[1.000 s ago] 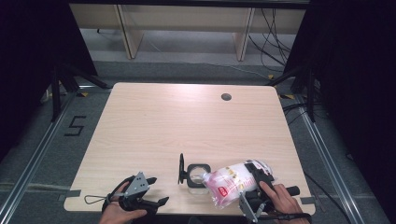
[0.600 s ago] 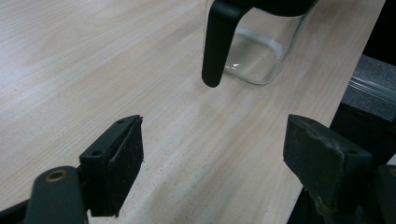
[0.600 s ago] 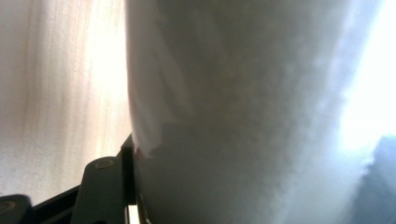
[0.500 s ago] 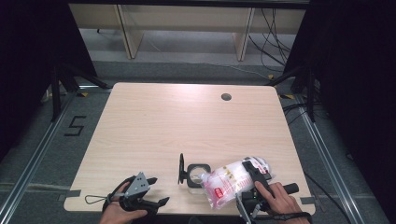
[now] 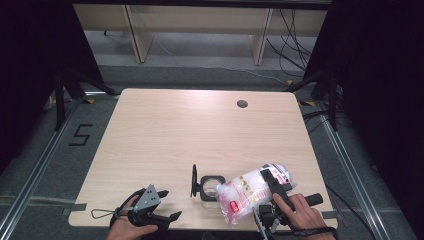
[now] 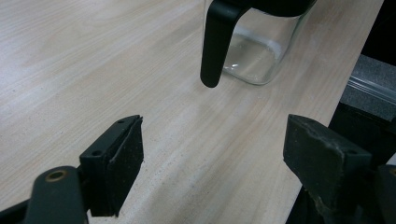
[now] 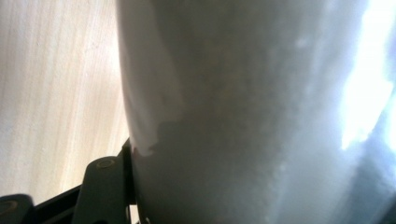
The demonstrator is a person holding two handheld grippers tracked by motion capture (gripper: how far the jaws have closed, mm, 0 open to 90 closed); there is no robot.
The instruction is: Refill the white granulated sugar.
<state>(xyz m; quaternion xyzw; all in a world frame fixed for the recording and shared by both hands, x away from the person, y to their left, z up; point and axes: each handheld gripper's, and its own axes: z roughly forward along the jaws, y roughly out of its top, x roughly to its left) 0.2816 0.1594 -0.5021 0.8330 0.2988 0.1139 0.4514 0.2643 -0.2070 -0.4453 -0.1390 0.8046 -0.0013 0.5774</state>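
Near the table's (image 5: 165,130) front edge, a clear bag of white grains (image 5: 245,192) lies tilted, clamped between the right gripper's (image 5: 267,197) jaws (its plastic presses against the pad). Its lower end meets a glass jar (image 5: 211,186) with black lid. Well left, the left gripper (image 5: 165,217) rests, jaws apart, empty.

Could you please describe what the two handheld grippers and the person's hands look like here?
The black left gripper carries a grey three-cornered plate and trails a thin looped cable; its square black pads look worn. The black right gripper has a protruding handle. Both hands are bare, with a dark strap on the right wrist.
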